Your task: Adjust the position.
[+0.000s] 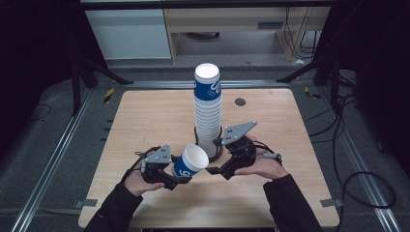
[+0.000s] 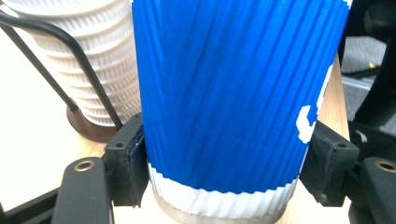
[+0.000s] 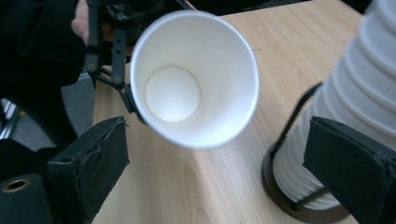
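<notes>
The blue ribbed paper cup [image 1: 189,161] with a white band at its base is tipped way over, white inside facing up and toward the stack, held off the wooden table. Just beside it stands the tall stack of white ribbed paper cups [image 1: 208,118], topped by one blue cup, upright in a black wire holder [image 3: 299,116] with a round dark base.

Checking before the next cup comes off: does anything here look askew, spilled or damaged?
Nothing spilled or damaged. The single blue cup lies tilted on its side, but only because the left gripper holds it. The cup stack stands upright in its wire holder.
</notes>
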